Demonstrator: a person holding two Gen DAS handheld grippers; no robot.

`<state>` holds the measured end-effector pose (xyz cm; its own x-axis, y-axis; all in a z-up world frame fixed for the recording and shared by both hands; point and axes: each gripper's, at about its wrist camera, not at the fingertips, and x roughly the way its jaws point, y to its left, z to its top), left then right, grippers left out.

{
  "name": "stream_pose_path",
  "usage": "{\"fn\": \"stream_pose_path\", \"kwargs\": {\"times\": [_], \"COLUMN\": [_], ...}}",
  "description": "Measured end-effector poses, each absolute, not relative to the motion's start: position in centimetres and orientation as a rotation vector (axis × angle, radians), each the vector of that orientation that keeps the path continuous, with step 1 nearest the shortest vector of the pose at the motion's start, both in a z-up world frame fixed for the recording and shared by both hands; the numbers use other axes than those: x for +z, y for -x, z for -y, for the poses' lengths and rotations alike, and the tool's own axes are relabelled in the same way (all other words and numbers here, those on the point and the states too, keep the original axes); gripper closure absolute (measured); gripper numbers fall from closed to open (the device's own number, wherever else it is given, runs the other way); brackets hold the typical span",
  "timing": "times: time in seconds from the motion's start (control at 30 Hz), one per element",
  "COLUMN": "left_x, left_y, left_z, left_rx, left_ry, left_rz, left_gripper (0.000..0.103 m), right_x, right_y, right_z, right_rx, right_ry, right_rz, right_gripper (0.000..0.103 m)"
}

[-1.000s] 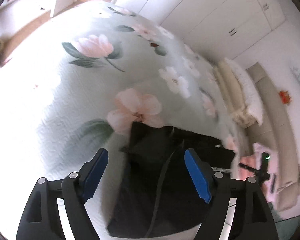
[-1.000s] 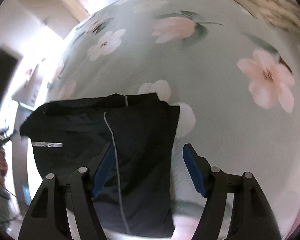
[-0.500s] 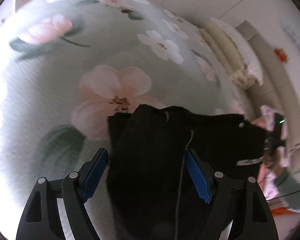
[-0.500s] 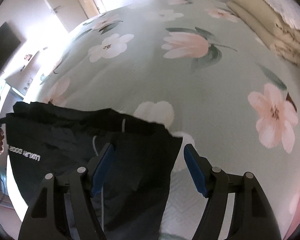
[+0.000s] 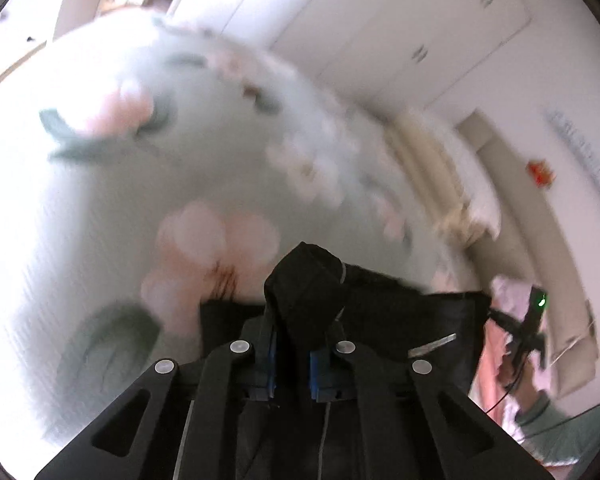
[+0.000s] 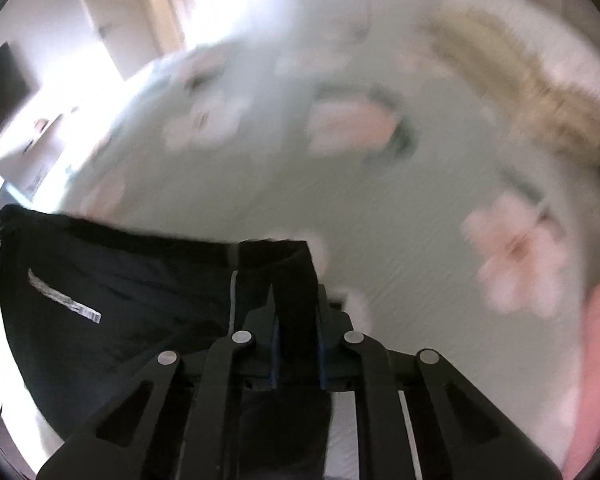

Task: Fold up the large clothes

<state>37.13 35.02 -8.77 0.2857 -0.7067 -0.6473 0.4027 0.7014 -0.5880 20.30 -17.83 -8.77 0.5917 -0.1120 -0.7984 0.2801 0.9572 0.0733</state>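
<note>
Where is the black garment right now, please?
The black garment lies on the floral bedspread, low in both wrist views; the left tongs and right tongs each pinch a bunched edge of it.

A home bedroom, a bed (image 5: 188, 184) under a pale green bedspread with pink flowers, cream pillows (image 6: 540, 92) stacked at its head, white built-in wardrobe doors (image 5: 400, 28) along the wall, a doorway (image 6: 112, 8) in bright light
</note>
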Motion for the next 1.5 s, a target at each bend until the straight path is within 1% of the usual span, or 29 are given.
{"fn": "stream_pose_path", "kwargs": {"times": [0.07, 0.13, 0.2, 0.3, 0.33, 0.43, 0.5, 0.57, 0.6, 0.63, 0.7, 0.73, 0.8, 0.83, 0.87, 0.93, 1.0, 1.13, 1.17, 1.2, 1.23, 1.27, 1.33, 1.43, 1.5], "left_x": [-8.5, -10.4, -14.0, -19.9, -20.7, -22.4, -22.6, -22.1, -21.4, -20.7, -17.8, -16.7, -14.3, -13.2, -12.1, -10.4, -8.9, -7.5, -7.6, -8.0, -8.7, -9.8, -12.3, -18.1, -19.1], "left_y": [-38.4, -40.0, -41.5, -42.2, -42.1, -41.7, -42.4, -42.8, -43.1, -43.1, -42.2, -41.9, -41.0, -40.5, -39.8, -37.6, -34.2, -26.2, -24.1, -22.6, -21.2, -19.6, -18.2, -18.2, -18.5], "left_z": [-33.7, -32.3, -31.5, -30.8, -30.6, -30.0, -30.3, -30.8, -31.2, -31.6, -32.8, -33.6, -34.9, -35.3, -35.8, -36.6, -35.5, -29.2, -27.3, -25.7, -24.1, -22.1, -19.8, -18.2, -18.3], "left_rx": [-0.712, -0.631, -0.558, -0.498, -0.493, -0.460, -0.436, -0.414, -0.385, -0.368, -0.357, -0.347, -0.320, -0.310, -0.289, -0.254, -0.304, -0.565, -0.629, -0.671, -0.712, -0.738, -0.723, -0.640, -0.633], "left_ry": [0.297, 0.236, 0.214, 0.190, 0.178, 0.150, 0.170, 0.175, 0.159, 0.148, 0.135, 0.127, 0.103, 0.097, 0.093, 0.084, 0.093, 0.107, 0.119, 0.129, 0.129, 0.103, 0.063, -0.015, -0.001], "left_rz": [-1.010, -1.039, -1.135, -1.265, -1.268, -1.248, -1.258, -1.252, -1.243, -1.230, -1.164, -1.140, -1.091, -1.065, -1.043, -1.017, -1.013, -1.031, -1.040, -1.057, -1.084, -1.111, -1.162, -1.219, -1.213], "left_gripper": [0.092, 0.092, 0.092, 0.090, 0.086, 0.080, 0.075, 0.067, 0.052, 0.043, 0.042, 0.041, 0.041, 0.042, 0.042, 0.042, 0.043, 0.042, 0.042, 0.042, 0.042, 0.042, 0.043, 0.043, 0.043], "right_x": [-8.1, -9.6, -13.4, -19.7, -21.0, -23.6, -23.8, -23.9, -23.5, -22.9, -20.6, -18.6, -14.7, -13.1, -12.1, -10.3, -9.8, -11.1, -11.6, -12.5, -13.2, -14.1, -15.9, -20.0, -21.3], "right_y": [-22.2, -25.2, -28.4, -30.6, -30.9, -31.2, -31.6, -31.8, -31.8, -31.7, -30.4, -29.3, -26.7, -25.5, -24.6, -22.3, -20.5, -18.4, -18.1, -18.2, -18.2, -18.3, -18.5, -18.5, -18.6], "right_z": [17.9, 17.8, 18.0, 18.2, 17.9, 16.4, 16.5, 17.1, 17.4, 17.7, 18.2, 18.5, 17.4, 16.4, 15.4, 12.1, 9.0, 2.8, 1.1, -0.5, -1.3, -2.1, -2.7, -2.9, -3.0], "right_rx": [-0.263, -0.302, -0.327, -0.304, -0.297, -0.318, -0.335, -0.350, -0.345, -0.339, -0.323, -0.315, -0.316, -0.299, -0.276, -0.214, -0.149, -0.018, -0.014, -0.017, -0.021, -0.039, -0.068, -0.091, -0.099], "right_ry": [-0.155, -0.104, -0.117, -0.179, -0.179, -0.107, -0.105, -0.126, -0.149, -0.176, -0.247, -0.268, -0.261, -0.256, -0.251, -0.237, -0.239, -0.255, -0.234, -0.206, -0.190, -0.172, -0.150, -0.206, -0.203], "right_rz": [-0.889, -0.913, -1.002, -1.165, -1.203, -1.254, -1.268, -1.290, -1.300, -1.298, -1.254, -1.207, -1.136, -1.106, -1.093, -1.090, -1.109, -1.127, -1.133, -1.143, -1.152, -1.156, -1.164, -1.239, -1.232], "right_gripper": [0.088, 0.088, 0.088, 0.088, 0.088, 0.086, 0.084, 0.080, 0.077, 0.075, 0.071, 0.069, 0.047, 0.044, 0.043, 0.043, 0.043, 0.043, 0.046, 0.055, 0.060, 0.062, 0.062, 0.062, 0.063]}}
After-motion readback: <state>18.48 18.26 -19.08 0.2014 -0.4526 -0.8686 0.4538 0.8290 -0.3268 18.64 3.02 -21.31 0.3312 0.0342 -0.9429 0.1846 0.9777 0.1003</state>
